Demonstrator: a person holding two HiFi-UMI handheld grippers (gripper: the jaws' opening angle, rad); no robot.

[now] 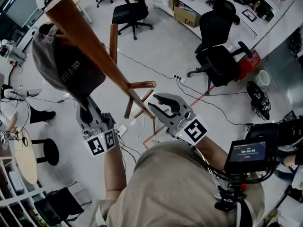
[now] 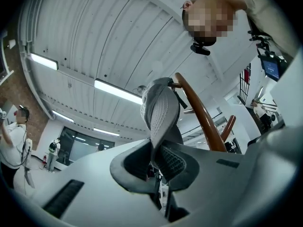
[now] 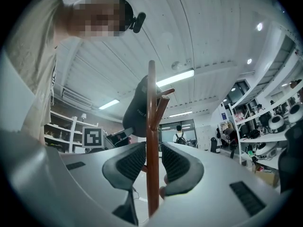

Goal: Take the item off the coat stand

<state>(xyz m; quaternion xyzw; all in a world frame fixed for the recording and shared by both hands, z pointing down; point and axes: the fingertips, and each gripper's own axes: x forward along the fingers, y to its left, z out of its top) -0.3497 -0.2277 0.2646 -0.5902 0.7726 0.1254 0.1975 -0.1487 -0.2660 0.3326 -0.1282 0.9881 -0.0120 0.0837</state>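
- Now gripping the cap (image 1: 61,65) by the tip of its brim with the left gripper (image 1: 88,113): jaws almost fully together, pads pinching the brim edge-on.
- Hanging high on the coat stand (image 1: 94,48), crown against the pole near its top; the hook under the fabric not possible to see.
- Holding the right gripper (image 1: 156,109) lower around the same pole, jaws apart, pads just beside the wood on both sides, apparently not pressing.
- For a good step: lift the brim up and away from the pole first, to free the crown from its hook; avoid pulling straight down.
- Better also to close the right jaws on the pole before lifting; otherwise some risk of tipping the stand.
- Long axis from crown to brim, lying nearly along the pole in head view; brim pointing down toward the left gripper, crown uppermost.
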